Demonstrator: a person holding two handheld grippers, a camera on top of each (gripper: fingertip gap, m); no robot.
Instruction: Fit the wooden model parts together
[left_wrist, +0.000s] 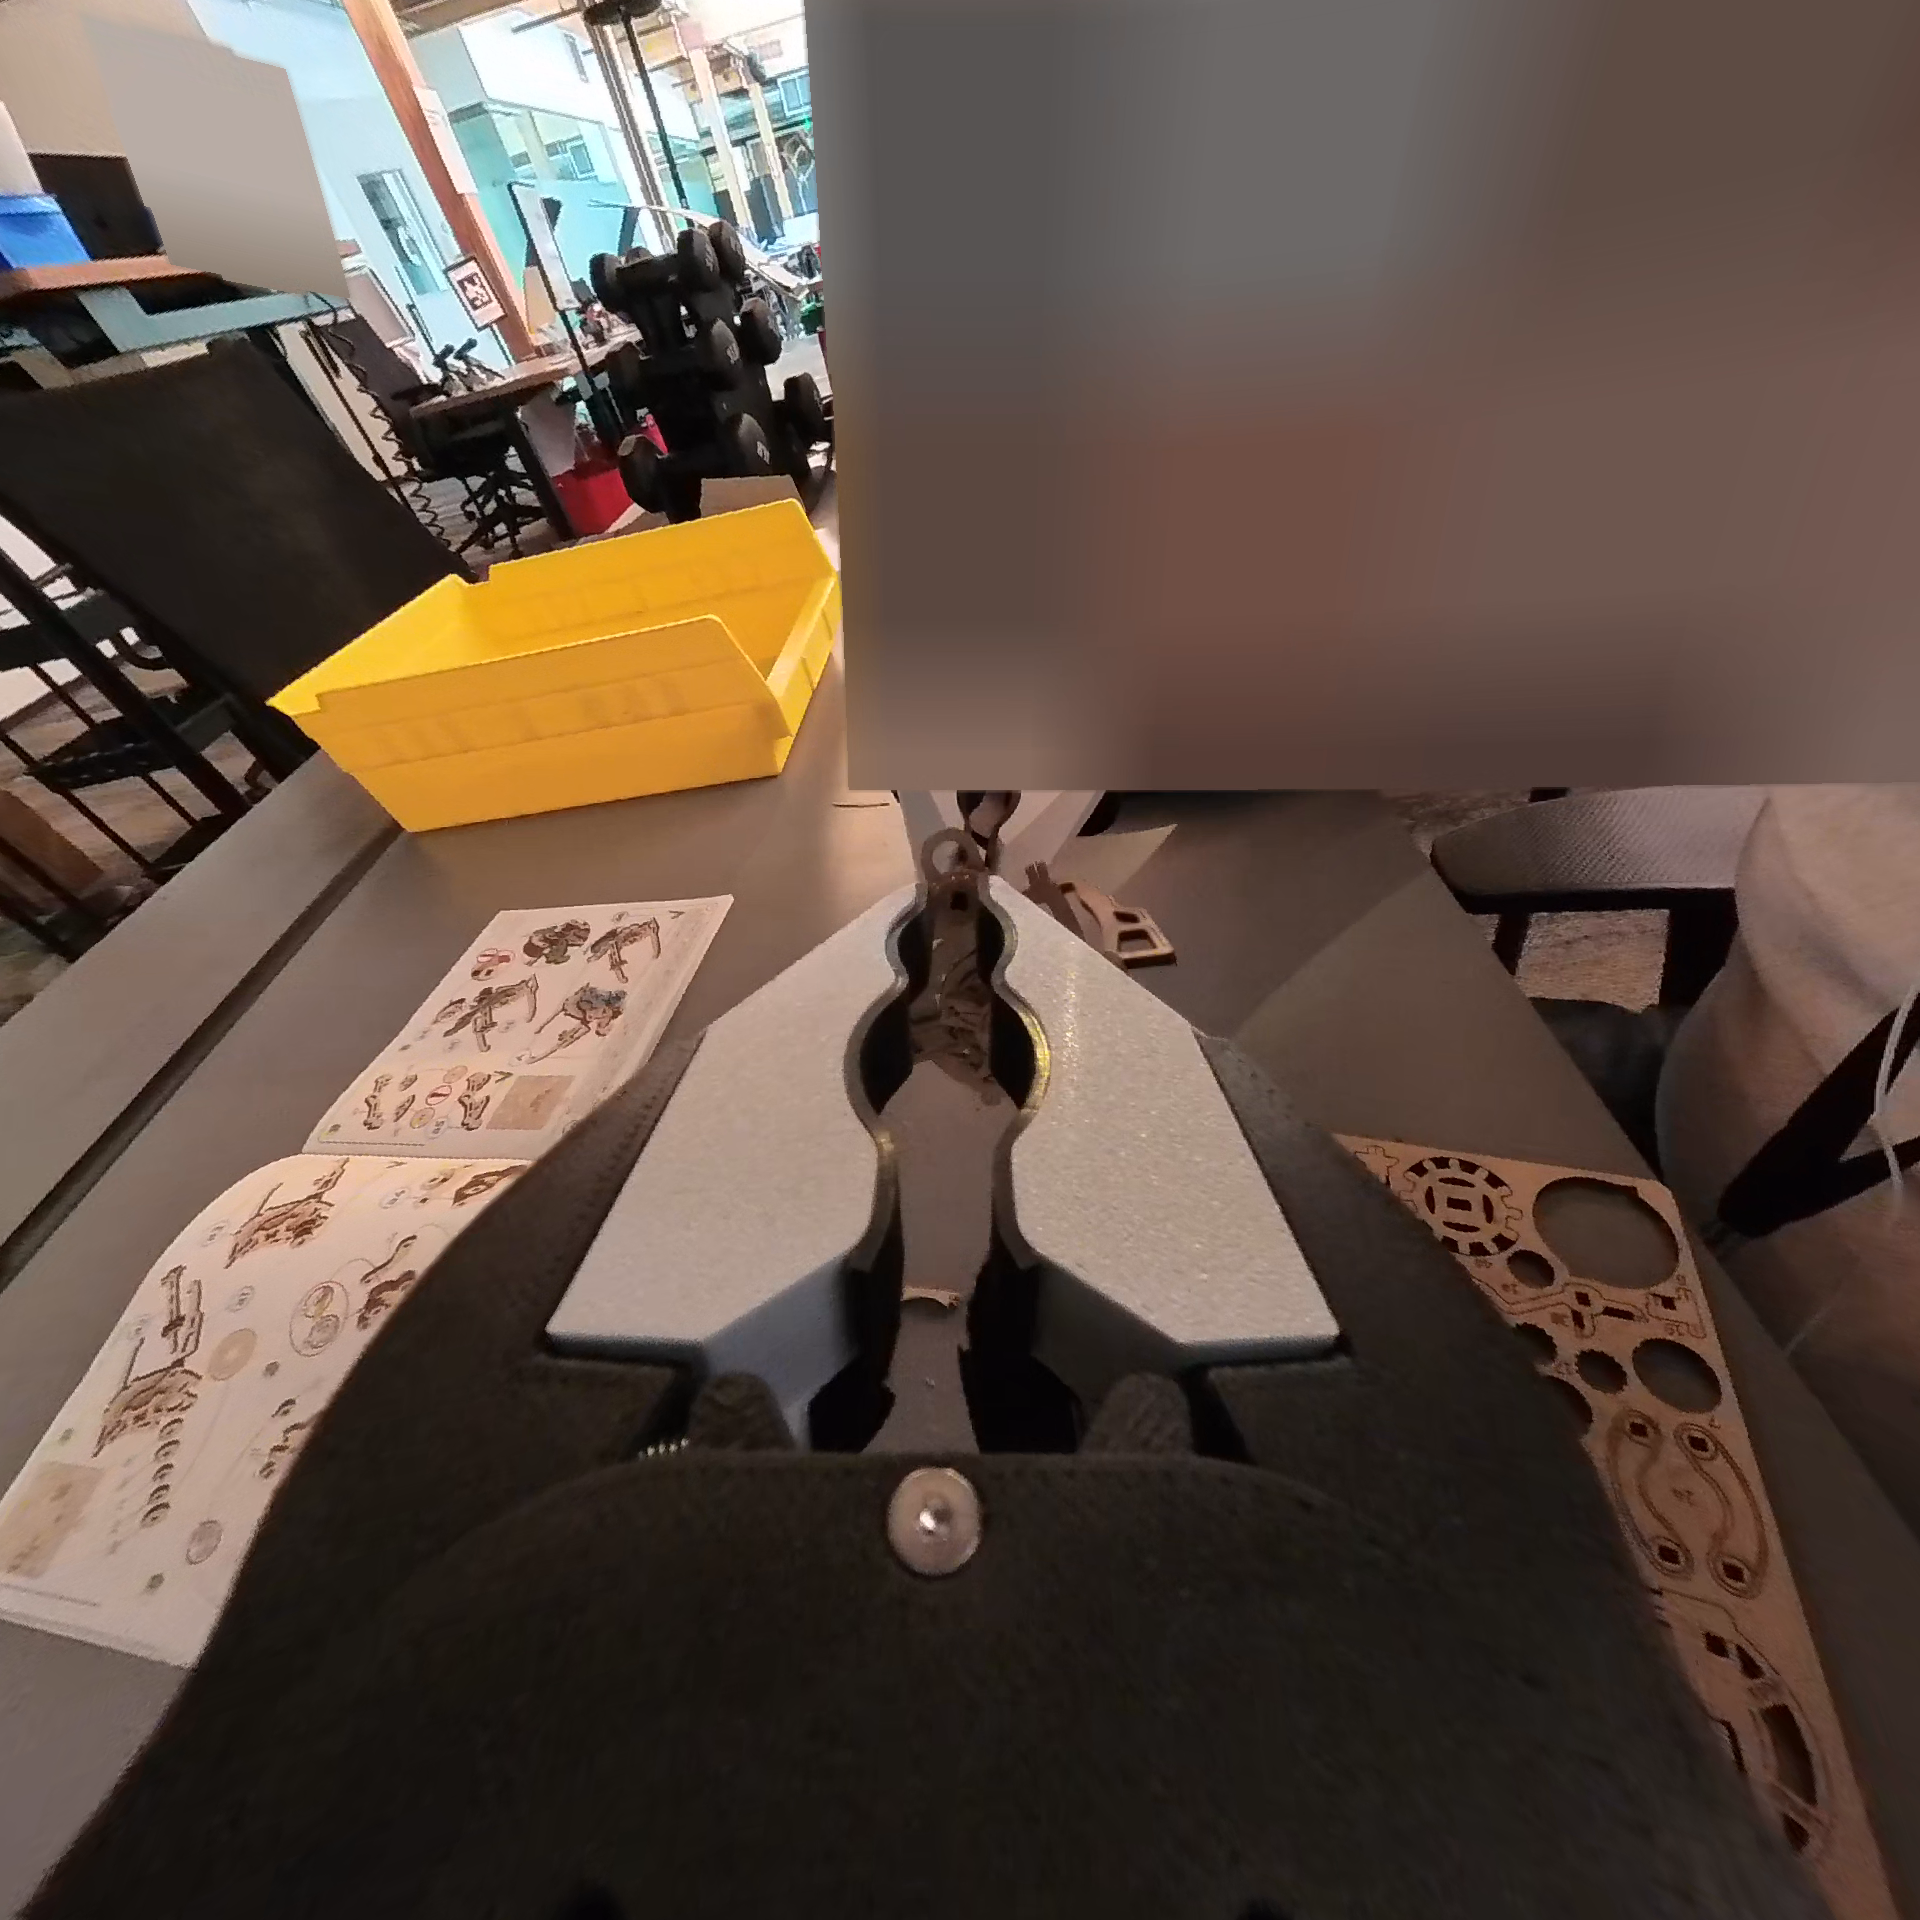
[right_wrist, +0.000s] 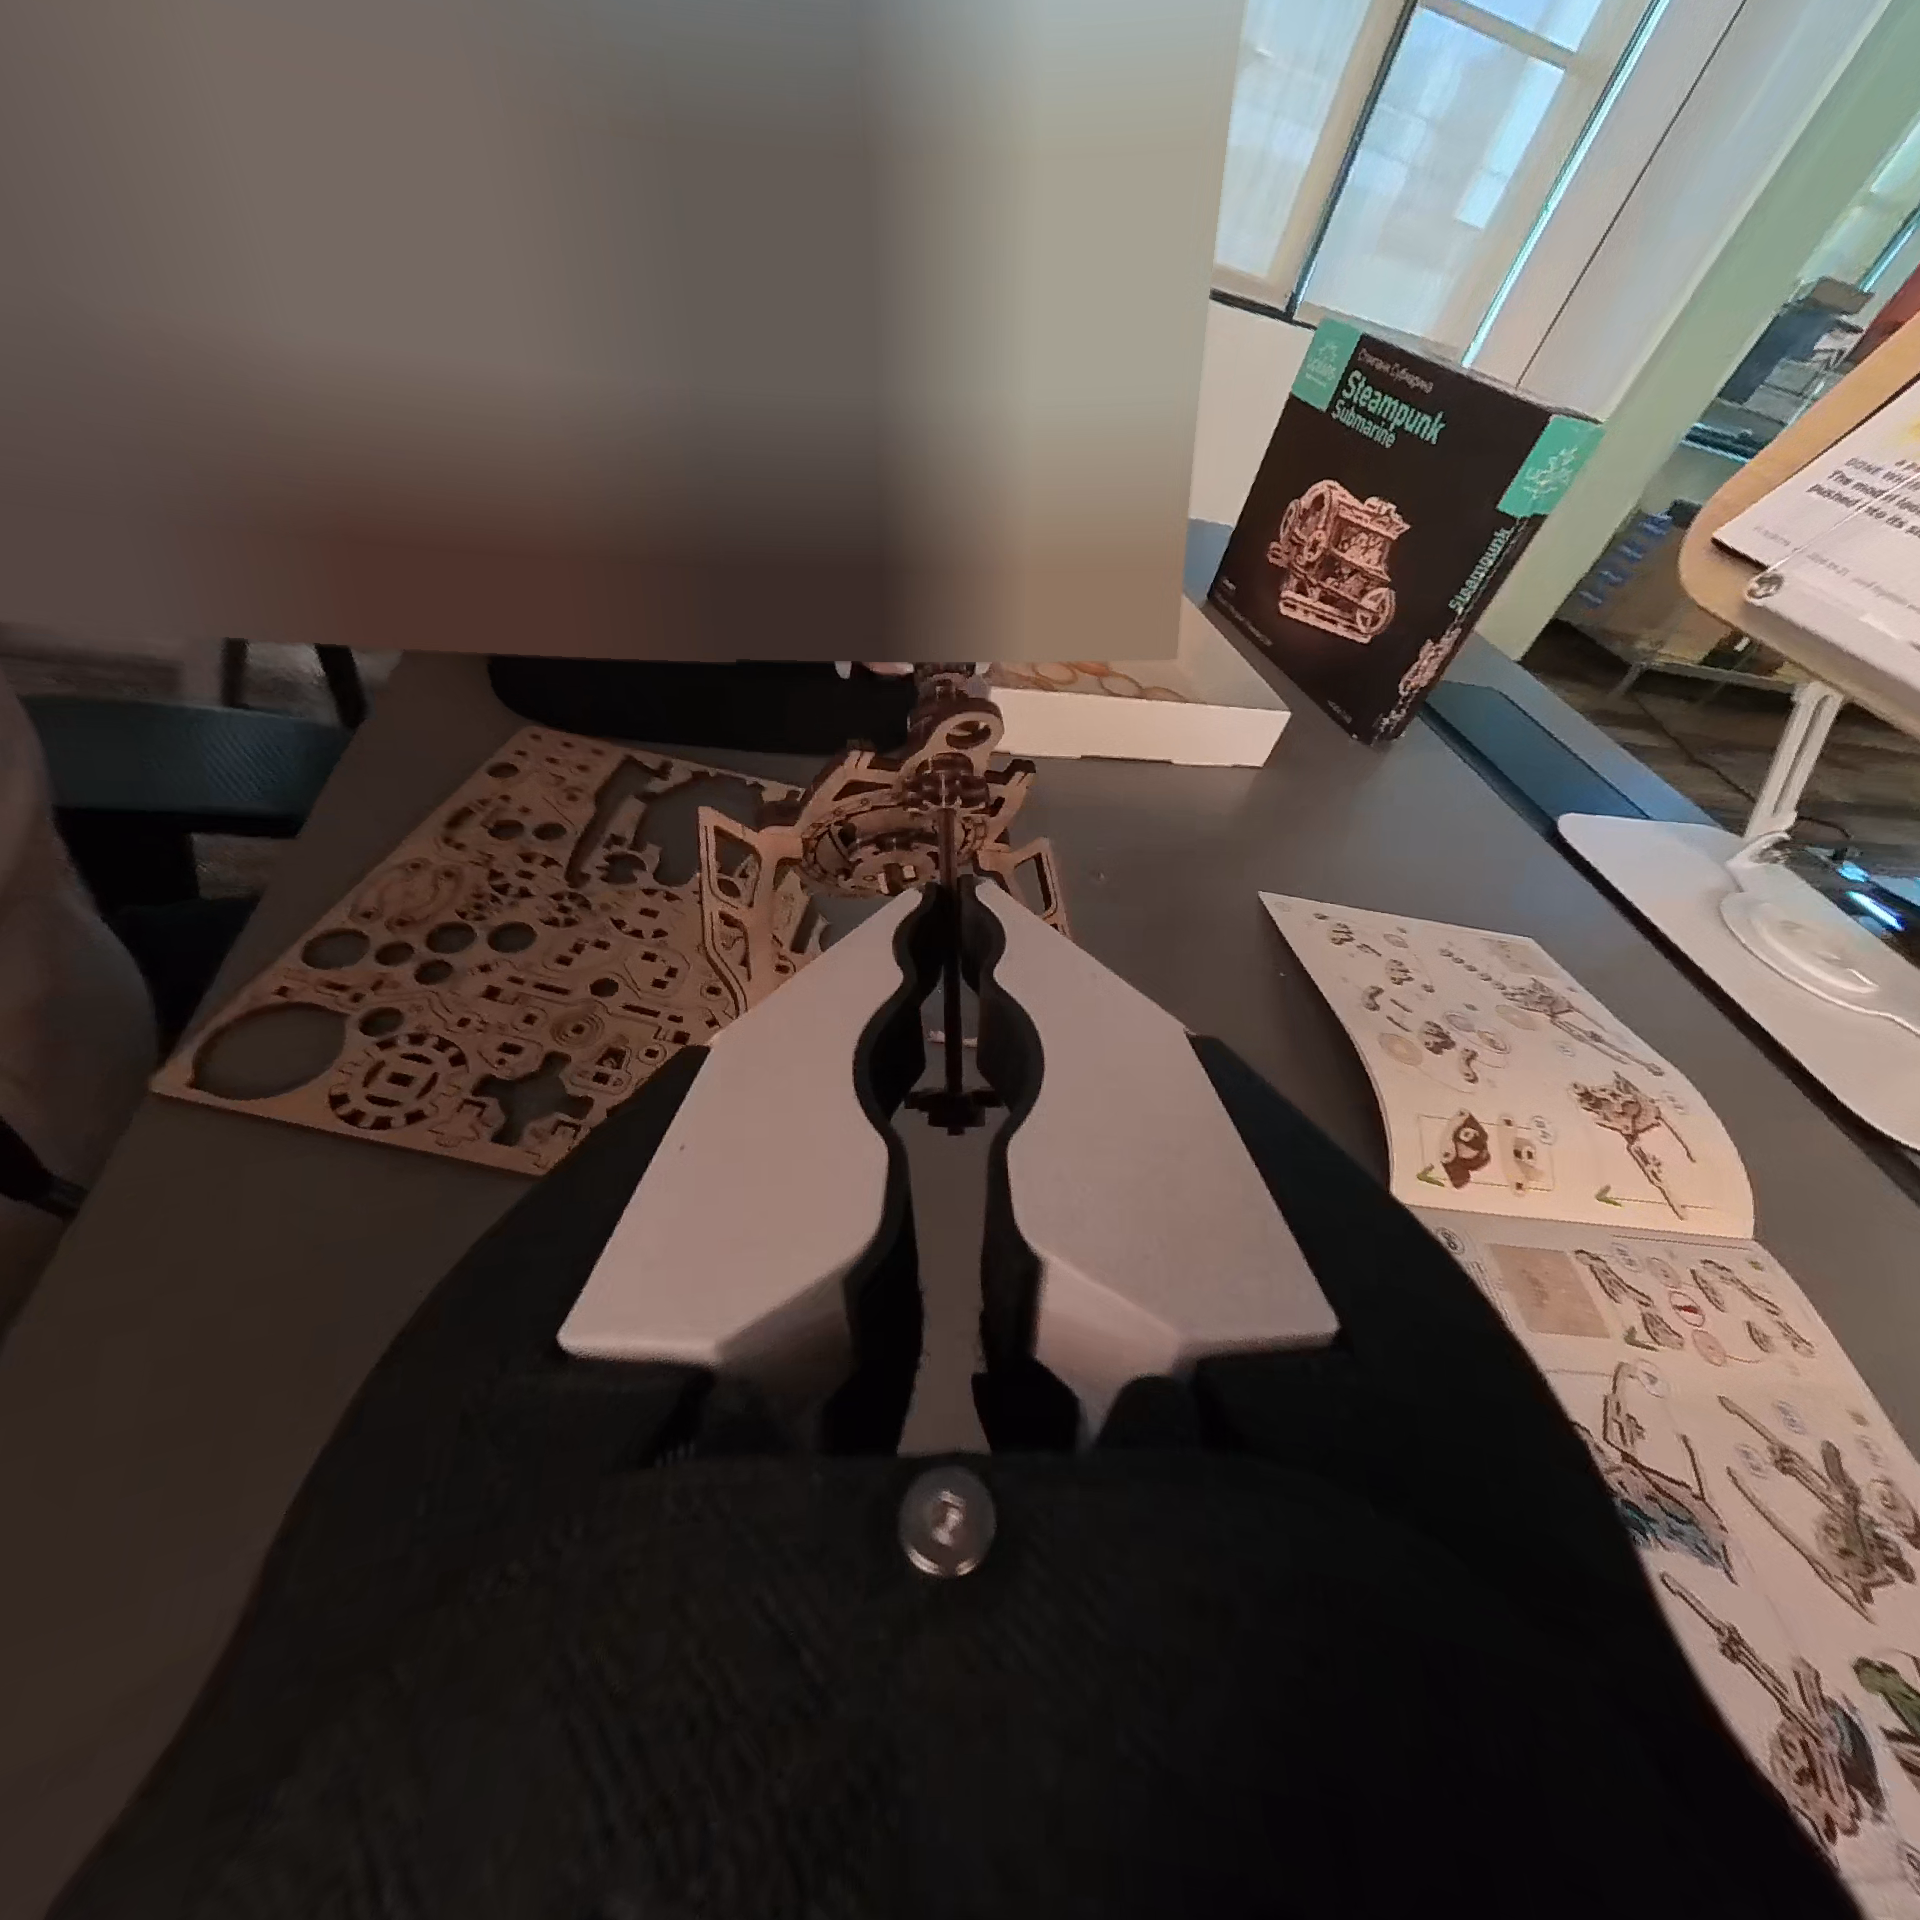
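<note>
Both claws are nearly closed: the left gripper (left_wrist: 961, 894) pinches a thin ringed wooden piece (left_wrist: 951, 868), the right gripper (right_wrist: 948, 883) a slim shaft (right_wrist: 951, 966) at the wooden model (right_wrist: 904, 821). The joining step looks underway over the grey table (right_wrist: 1195, 831); next comes careful alignment.

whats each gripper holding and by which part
Left gripper: shut on a flat wooden part, its ringed end protruding. Right gripper: shut on a thin rod joining the wooden model.

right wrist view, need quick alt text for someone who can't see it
The right gripper is shut on a thin flat wooden part, held edge-on toward a half-built wooden model on a dark table. A punched-out wooden sheet lies to the left, an open instruction booklet to the right, and a dark box stands behind.
</note>
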